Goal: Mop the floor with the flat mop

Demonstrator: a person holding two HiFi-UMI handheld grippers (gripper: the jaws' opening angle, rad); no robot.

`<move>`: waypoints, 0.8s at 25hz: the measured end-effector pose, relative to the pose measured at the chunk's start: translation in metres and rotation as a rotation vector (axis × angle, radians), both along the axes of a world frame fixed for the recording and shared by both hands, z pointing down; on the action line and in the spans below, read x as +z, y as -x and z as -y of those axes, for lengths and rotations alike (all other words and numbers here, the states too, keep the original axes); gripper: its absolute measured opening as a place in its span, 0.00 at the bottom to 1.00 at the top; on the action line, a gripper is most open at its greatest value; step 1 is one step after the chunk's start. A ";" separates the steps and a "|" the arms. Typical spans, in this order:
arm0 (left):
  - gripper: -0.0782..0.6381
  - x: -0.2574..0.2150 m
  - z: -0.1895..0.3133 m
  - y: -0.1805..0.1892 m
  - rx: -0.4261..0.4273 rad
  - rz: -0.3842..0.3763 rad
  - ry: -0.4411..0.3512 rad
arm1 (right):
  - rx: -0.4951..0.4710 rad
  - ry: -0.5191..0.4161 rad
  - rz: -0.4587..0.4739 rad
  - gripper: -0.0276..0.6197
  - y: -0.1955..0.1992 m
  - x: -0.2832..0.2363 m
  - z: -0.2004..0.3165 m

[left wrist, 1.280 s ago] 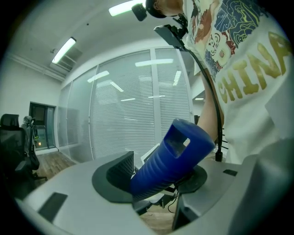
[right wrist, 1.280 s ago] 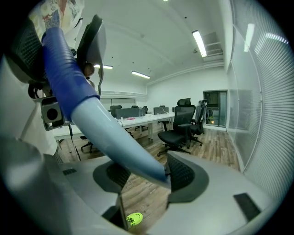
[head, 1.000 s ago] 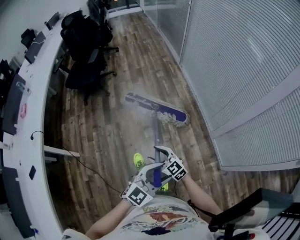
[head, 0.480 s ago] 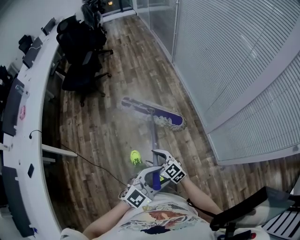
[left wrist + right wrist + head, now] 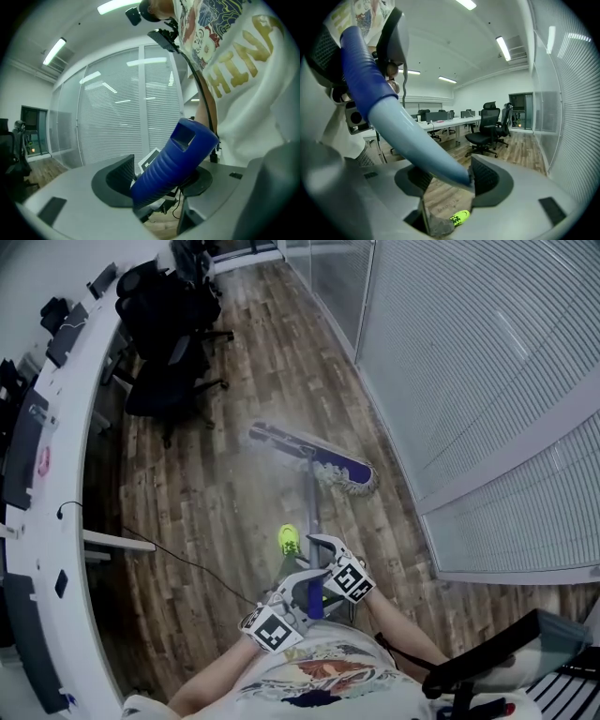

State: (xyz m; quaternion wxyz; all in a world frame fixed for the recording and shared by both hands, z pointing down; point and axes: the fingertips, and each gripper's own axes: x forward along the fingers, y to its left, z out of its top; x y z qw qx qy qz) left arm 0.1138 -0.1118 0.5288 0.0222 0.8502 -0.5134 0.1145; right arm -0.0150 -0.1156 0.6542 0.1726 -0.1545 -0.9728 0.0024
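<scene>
1. The mop stands in front of me on the wood floor. Its long flat head lies slantwise on the planks near the glass wall. The head is dark purple with a pale fringe at its right end, and a pale pole climbs from its middle to my grippers.
2. The left gripper is the one nearer my chest, at the top of the pole. The right gripper sits just beyond it, lower on the pole.
3. Only the left gripper view shows the hold: a ribbed blue grip with a square hole at its end lies slanted between the jaws. They have just been opening, and they are spread wide around its thick body, with the pads against it.
4. The right gripper view shows the pale pole crossing the gap and bearing on the right pad; the jaws pinch it. Above them the pole turns dark blue as it rises towards my shirt.
5. From the head view, a yellow-green shoe stands just left of the pole and a thin black cable runs across the planks. A curved white desk lines the left side, with black chairs beside it, well beyond the head.
6. The right gripper view adds ceiling lights over the chairs.
</scene>
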 end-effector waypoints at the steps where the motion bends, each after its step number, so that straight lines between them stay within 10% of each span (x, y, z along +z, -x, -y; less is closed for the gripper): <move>1: 0.42 0.000 0.012 0.016 -0.003 0.000 -0.006 | 0.004 0.001 0.001 0.38 0.016 0.000 0.012; 20: 0.42 -0.008 0.222 0.316 0.009 -0.036 -0.031 | 0.014 -0.041 -0.068 0.38 0.308 -0.005 0.231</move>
